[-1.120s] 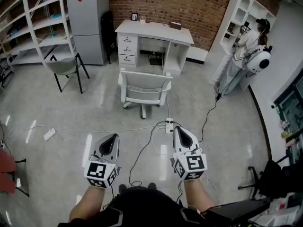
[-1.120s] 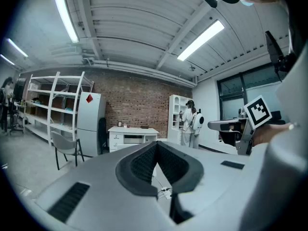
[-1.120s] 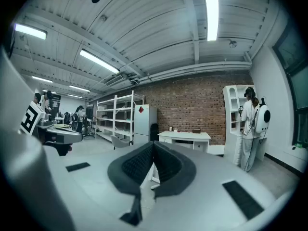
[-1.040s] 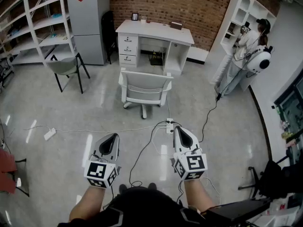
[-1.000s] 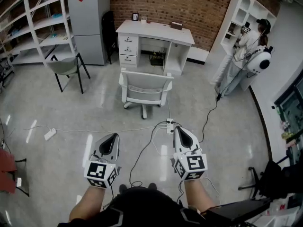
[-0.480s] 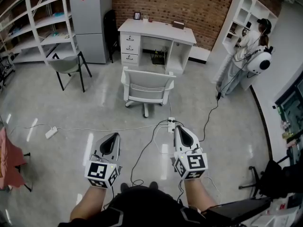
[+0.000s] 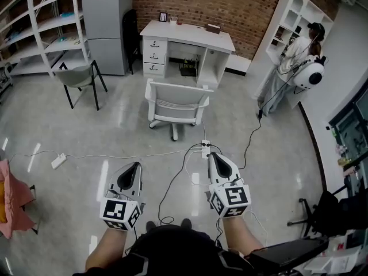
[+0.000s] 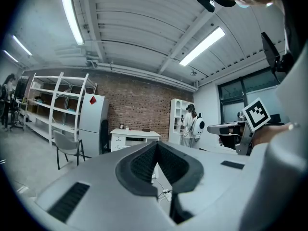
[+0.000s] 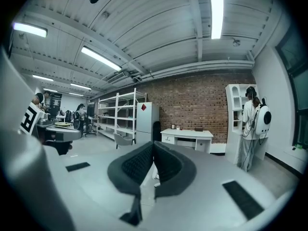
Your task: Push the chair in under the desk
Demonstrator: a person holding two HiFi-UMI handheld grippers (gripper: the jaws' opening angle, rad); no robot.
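A white swivel chair (image 7: 175, 104) stands pulled out in front of the white desk (image 7: 187, 35), its back toward me. The desk, with drawers on its left, stands against the brick wall and shows small in both gripper views (image 8: 134, 134) (image 9: 188, 133). My left gripper (image 7: 129, 176) and right gripper (image 7: 217, 165) hang side by side low in the head view, well short of the chair, both shut with nothing between the jaws. A power strip (image 7: 204, 149) with cables lies on the floor between the right gripper and the chair.
A grey chair (image 7: 79, 76) stands at the left by white shelving (image 7: 40, 22) and a grey cabinet (image 7: 106, 22). A person (image 7: 287, 62) stands at a white shelf unit (image 7: 293, 16) on the right. Another power strip (image 7: 58, 161) lies at left. Dark equipment (image 7: 328, 211) fills the lower right.
The view has crept forward: chair and desk sit slightly lower and nearer. Both grippers keep their pose, shut. A pink object has come into view at the left edge.
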